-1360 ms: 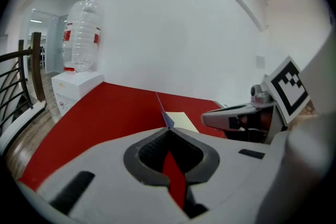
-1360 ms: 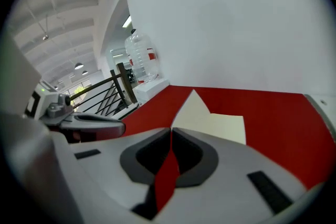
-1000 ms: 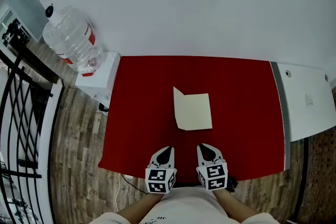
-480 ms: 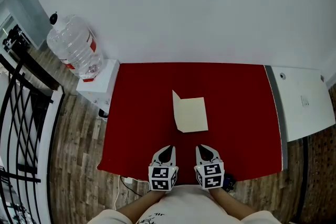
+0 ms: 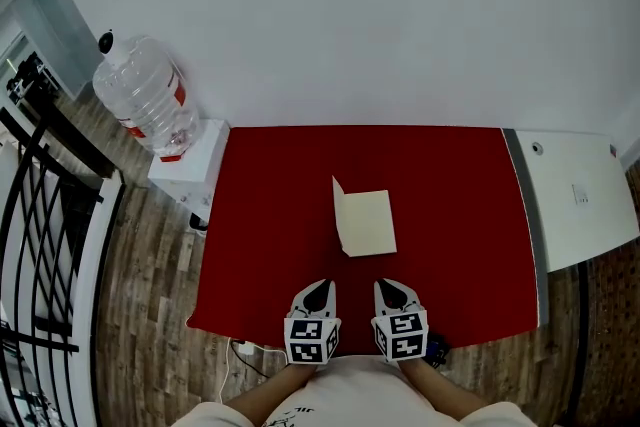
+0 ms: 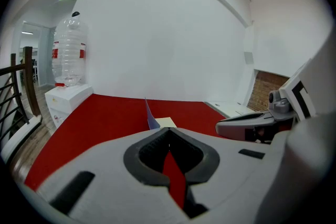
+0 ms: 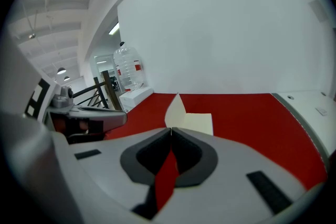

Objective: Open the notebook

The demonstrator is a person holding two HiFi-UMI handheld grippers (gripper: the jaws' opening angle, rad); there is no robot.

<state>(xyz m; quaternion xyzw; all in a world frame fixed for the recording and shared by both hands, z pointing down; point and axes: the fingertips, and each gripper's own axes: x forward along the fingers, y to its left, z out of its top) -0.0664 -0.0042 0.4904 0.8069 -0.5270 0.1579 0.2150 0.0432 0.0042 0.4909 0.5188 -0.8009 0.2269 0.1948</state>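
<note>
A cream notebook (image 5: 366, 222) lies near the middle of the red table (image 5: 270, 215), its cover standing up along the left edge. The right gripper view shows the notebook (image 7: 195, 122) with that cover raised; the left gripper view shows the notebook (image 6: 157, 121) just past the jaws. My left gripper (image 5: 318, 287) and right gripper (image 5: 388, 286) rest side by side at the table's front edge, short of the notebook. Both are shut with nothing between the jaws: left gripper (image 6: 168, 130), right gripper (image 7: 171, 129).
A large clear water bottle (image 5: 142, 95) sits on a white stand (image 5: 190, 153) left of the table. A white counter (image 5: 575, 195) adjoins the table's right side. A black railing (image 5: 40, 215) runs along the far left. A white wall lies behind the table.
The head view has shifted slightly, so the table and notebook sit a little lower in the frame. Both grippers stay shut at the front edge.
</note>
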